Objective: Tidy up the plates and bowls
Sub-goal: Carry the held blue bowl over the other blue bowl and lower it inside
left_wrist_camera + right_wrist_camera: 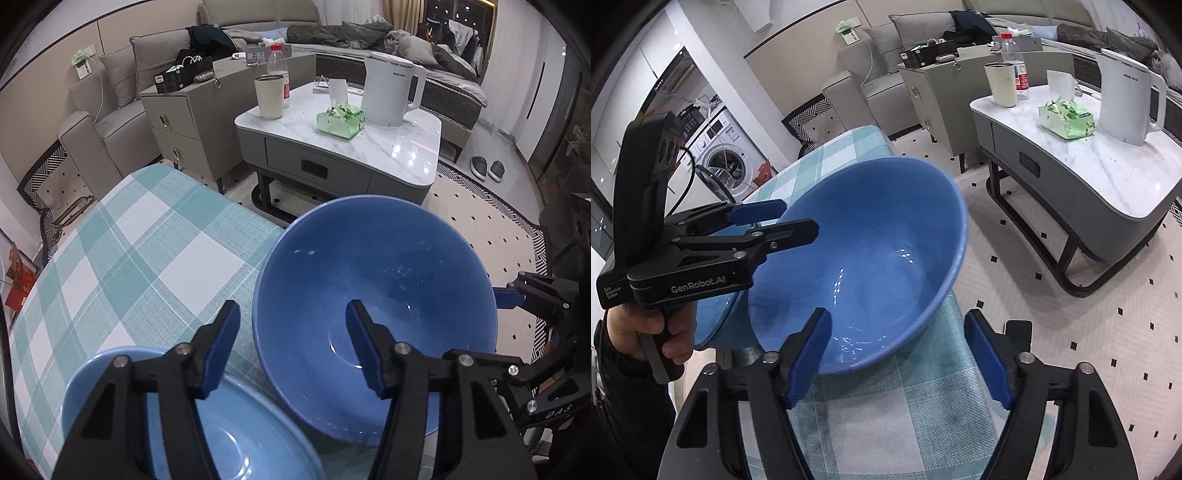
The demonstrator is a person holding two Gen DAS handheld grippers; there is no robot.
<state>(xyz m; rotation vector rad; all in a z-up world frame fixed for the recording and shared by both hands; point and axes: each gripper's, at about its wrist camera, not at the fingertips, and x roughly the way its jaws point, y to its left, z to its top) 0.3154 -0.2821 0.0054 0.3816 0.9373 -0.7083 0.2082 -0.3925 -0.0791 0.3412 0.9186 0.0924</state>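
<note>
A dark blue bowl (373, 302) (864, 258) stands tilted on the checked tablecloth (147, 251), leaning on a light blue plate (236, 435) at the near edge. My left gripper (291, 347) is open; its left finger is outside the bowl's near rim and its right finger inside the bowl. In the right wrist view it (775, 221) straddles the bowl's left rim, jaws apart. My right gripper (897, 358) is open and empty, its left finger beside the bowl's near wall, its right finger over the cloth. Its fingertip (506, 297) shows beside the bowl's right rim.
A marble coffee table (406, 155) stands beyond the checked table, with a white kettle (391, 88), tissue pack (340, 118), cup (269, 96) and bottle (279, 66). A grey cabinet (184, 118) and sofa stand behind. Patterned floor lies to the right.
</note>
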